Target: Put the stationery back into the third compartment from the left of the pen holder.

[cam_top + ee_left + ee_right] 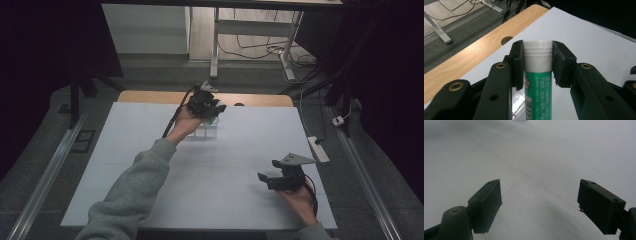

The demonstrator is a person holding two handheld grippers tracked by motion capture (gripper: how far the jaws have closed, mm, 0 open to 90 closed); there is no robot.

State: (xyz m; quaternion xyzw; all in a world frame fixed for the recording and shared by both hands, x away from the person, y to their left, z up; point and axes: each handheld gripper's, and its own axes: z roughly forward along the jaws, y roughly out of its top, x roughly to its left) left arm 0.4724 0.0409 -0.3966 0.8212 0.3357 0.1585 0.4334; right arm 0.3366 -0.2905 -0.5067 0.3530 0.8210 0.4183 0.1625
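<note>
White board [210, 170] covers wooden table [150, 96] in high view. Left gripper [212, 111] held over far middle of board, above clear compartment box [204, 131]; grey sleeve [135, 195] reaches in from bottom. Right gripper [265, 177] low at near right, well apart from left.

Left gripper view: left gripper [537, 65] jaws pinch green tube [538, 95] at its white cap [537, 56]; tube upright, clear box [518, 105] just beneath, table edge with round hole [507, 39] beyond.

Right gripper view: right gripper [539, 202] jaws spread wide, nothing between, bare white board [536, 157] below.
</note>
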